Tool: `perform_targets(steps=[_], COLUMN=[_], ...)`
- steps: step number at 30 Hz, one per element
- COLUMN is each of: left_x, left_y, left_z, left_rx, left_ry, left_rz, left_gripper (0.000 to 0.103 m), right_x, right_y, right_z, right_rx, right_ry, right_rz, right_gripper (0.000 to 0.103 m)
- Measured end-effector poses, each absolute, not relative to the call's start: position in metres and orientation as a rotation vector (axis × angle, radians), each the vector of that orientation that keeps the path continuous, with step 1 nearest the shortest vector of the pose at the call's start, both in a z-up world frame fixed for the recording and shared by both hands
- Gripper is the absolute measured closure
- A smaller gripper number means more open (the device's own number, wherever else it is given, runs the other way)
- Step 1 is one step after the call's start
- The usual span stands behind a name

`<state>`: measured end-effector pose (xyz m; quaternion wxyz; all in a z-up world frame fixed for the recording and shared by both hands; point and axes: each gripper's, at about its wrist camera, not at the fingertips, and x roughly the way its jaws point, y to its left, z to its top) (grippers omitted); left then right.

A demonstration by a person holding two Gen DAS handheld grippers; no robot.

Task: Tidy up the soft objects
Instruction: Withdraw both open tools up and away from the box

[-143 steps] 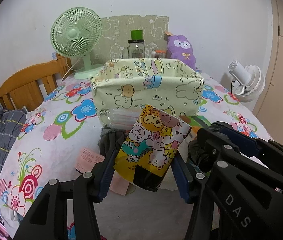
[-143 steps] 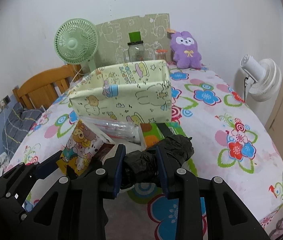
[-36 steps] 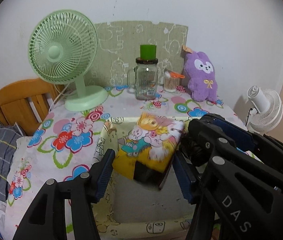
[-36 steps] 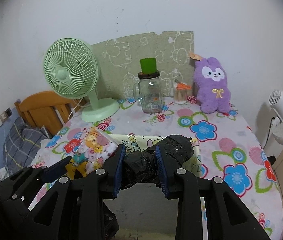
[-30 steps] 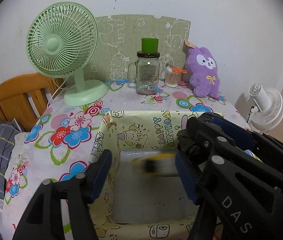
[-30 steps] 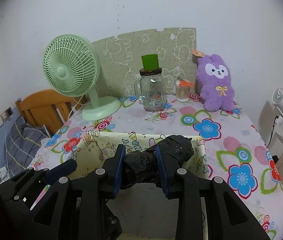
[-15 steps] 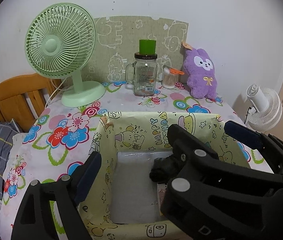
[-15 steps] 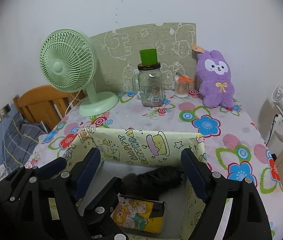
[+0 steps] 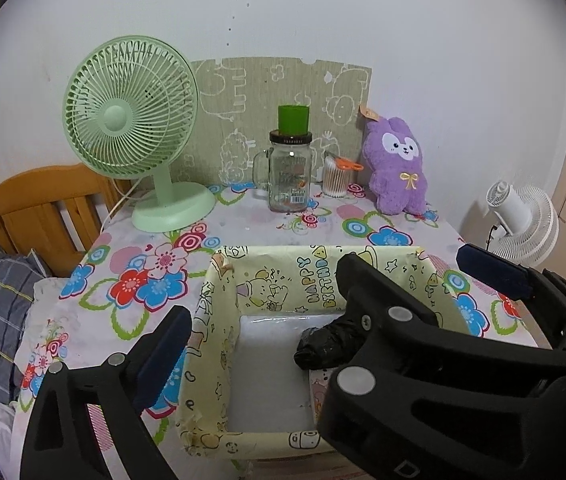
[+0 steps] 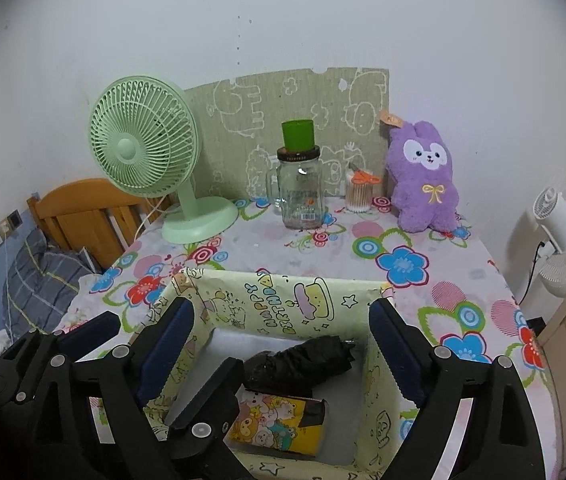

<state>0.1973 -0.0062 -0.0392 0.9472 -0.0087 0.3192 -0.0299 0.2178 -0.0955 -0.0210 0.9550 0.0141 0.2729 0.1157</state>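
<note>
A pale yellow cartoon-print box (image 9: 283, 280) (image 10: 279, 312) stands on the flowered table below both grippers. Inside it lie a black crumpled bundle (image 10: 303, 364) (image 9: 323, 346) and, nearer me, a yellow cartoon pouch (image 10: 279, 426). My right gripper (image 10: 281, 346) hangs over the box, its jaws still opening, touching neither item. My left gripper (image 9: 283, 354) is also opening, with nothing between its fingers. Its left pad (image 9: 163, 354) shows in the left wrist view. Its right finger is hidden behind the right gripper's black finger (image 9: 383, 320), which crosses in front.
At the back of the table stand a green fan (image 9: 131, 108), a glass jar topped by a green cup (image 9: 289, 176), a tub of cotton swabs (image 9: 337, 178) and a purple plush (image 9: 399, 168). A white fan (image 9: 523, 220) stands off the right edge, a wooden headboard (image 9: 39, 204) at left.
The right gripper let go of the black bundle and the left of the yellow pouch. Both items now lie in the box. Both grippers spread wide and lifted slightly.
</note>
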Motion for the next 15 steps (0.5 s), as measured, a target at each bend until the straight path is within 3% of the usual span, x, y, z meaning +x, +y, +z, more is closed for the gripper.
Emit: perform_targets(steps=[15], left_x=[0.169], left_y=[-0.010], left_z=[-0.016], left_rx=[-0.007], left_ry=[0.585], left_rz=[-0.056], left_gripper=[0.002], right_x=[0.186], right_y=[-0.101], right_z=[0.006], right_rx=[0.019], right_ry=[0.497], right_rz=[0.204], right_gripper=[0.009])
